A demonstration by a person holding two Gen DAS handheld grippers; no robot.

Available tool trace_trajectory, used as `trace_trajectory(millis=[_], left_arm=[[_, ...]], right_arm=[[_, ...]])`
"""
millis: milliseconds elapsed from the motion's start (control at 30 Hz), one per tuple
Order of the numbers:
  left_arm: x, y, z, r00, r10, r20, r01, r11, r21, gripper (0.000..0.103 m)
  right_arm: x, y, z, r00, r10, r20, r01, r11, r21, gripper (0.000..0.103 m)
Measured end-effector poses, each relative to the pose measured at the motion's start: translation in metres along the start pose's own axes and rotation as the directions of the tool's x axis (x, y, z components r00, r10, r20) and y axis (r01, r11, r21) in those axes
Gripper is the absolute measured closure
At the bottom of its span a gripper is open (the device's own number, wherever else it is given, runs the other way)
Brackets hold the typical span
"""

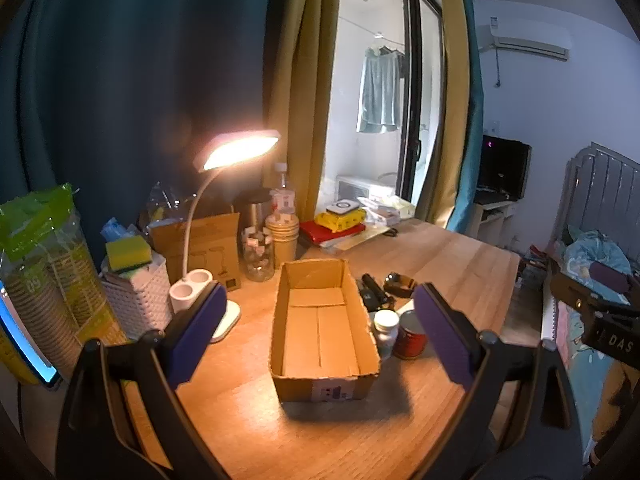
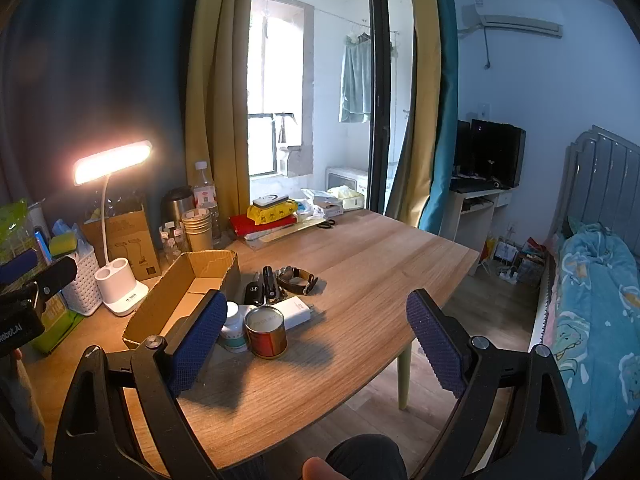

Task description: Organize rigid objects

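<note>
The left tool hangs over the near edge of the tabletop, its padded fingers spread wide with nothing gripped; the empty cardboard box lies on the wood between and beyond them. The right tool is likewise wide open and empty-handed, above the near right part of the tabletop. Just beside the box's right wall stand a white pill bottle and a red tin can, touching or nearly so. Behind them lie a white charger, a black flashlight, a car key and a wristwatch. A lit desk lamp stands toward the left edge.
</note>
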State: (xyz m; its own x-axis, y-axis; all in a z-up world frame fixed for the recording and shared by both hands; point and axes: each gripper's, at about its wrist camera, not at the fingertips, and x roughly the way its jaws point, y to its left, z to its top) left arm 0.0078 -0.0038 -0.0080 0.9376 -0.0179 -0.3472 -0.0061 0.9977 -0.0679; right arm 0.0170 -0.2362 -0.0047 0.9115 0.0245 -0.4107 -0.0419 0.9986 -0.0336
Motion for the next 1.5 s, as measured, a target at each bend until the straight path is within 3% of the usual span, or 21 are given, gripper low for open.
trace_trajectory(millis=[700, 1500], left_arm=[[-0.001, -0.001, 0.0, 1.0, 0.008, 0.003, -0.008, 1.0, 0.0, 0.007], [0.001, 0.001, 0.003, 1.0, 0.013, -0.002, -0.013, 1.0, 0.001, 0.007]], right_arm=[[0.006, 0.0, -0.004, 0.998, 0.047, -0.035, -0.046, 0.999, 0.009, 0.01], [0.01, 0.0, 0.0, 0.999, 0.021, -0.033, -0.02, 1.0, 0.021, 0.01]])
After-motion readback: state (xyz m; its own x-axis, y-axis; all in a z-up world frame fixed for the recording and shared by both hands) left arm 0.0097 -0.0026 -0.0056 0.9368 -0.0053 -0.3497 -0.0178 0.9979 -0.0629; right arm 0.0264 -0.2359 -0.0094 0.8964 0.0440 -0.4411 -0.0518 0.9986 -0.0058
